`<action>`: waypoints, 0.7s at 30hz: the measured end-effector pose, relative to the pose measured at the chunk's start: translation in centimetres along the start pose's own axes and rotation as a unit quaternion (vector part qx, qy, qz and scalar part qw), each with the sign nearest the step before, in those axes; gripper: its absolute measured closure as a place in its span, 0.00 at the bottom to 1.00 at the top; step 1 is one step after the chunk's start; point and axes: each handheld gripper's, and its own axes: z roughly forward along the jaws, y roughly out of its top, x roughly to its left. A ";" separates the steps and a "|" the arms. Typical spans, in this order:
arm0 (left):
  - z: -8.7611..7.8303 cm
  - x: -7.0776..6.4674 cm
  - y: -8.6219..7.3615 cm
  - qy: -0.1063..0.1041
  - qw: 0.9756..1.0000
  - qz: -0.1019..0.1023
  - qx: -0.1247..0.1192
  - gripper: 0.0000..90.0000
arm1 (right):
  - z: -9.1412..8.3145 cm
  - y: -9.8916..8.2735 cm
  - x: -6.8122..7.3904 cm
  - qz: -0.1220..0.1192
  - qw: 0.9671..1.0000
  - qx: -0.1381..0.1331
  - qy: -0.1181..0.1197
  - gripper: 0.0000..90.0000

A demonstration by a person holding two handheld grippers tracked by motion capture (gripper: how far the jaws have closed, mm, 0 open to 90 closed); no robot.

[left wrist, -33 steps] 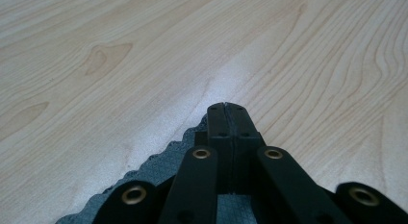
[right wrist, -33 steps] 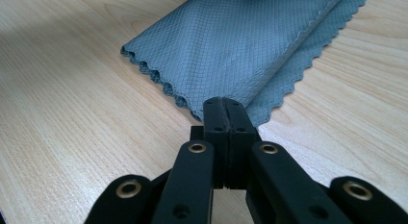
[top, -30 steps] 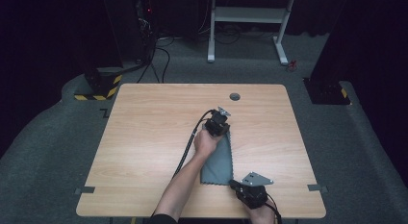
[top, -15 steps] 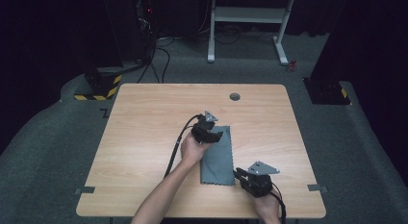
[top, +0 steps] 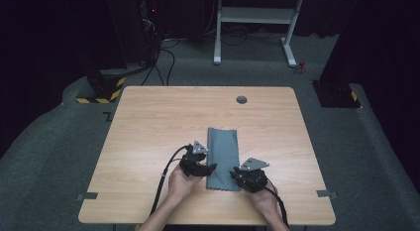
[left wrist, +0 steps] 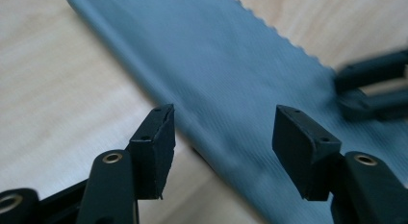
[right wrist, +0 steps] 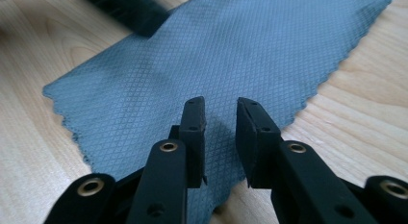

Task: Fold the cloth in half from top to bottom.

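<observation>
Claws (top: 214, 166) (top: 233, 174) over grey cloth (top: 223, 146) on wooden table (top: 148, 127).

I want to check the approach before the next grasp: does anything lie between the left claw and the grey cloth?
Nothing visible does. The left claw hangs open right over the folded edge of the grey cloth, its jaws having just opened, with nothing between them. Bare table lies beside it. The right claw sits at the cloth's opposite edge.
</observation>
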 end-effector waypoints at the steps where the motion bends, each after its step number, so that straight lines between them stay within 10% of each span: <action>1: 0.0 -0.3 -0.3 0.001 1.000 0.004 0.002 0.44 | 0.2 0.0 0.0 0.001 1.000 0.003 0.000 0.80; 8: -0.6 -1.5 -2.6 0.041 0.999 0.034 0.007 0.40 | 0.1 0.0 0.1 -0.011 1.000 0.011 -0.007 0.77; 21: -2.2 -1.8 -5.0 0.040 0.999 0.027 -0.024 0.41 | -1.3 -0.1 0.7 -0.010 1.000 -0.002 -0.002 0.73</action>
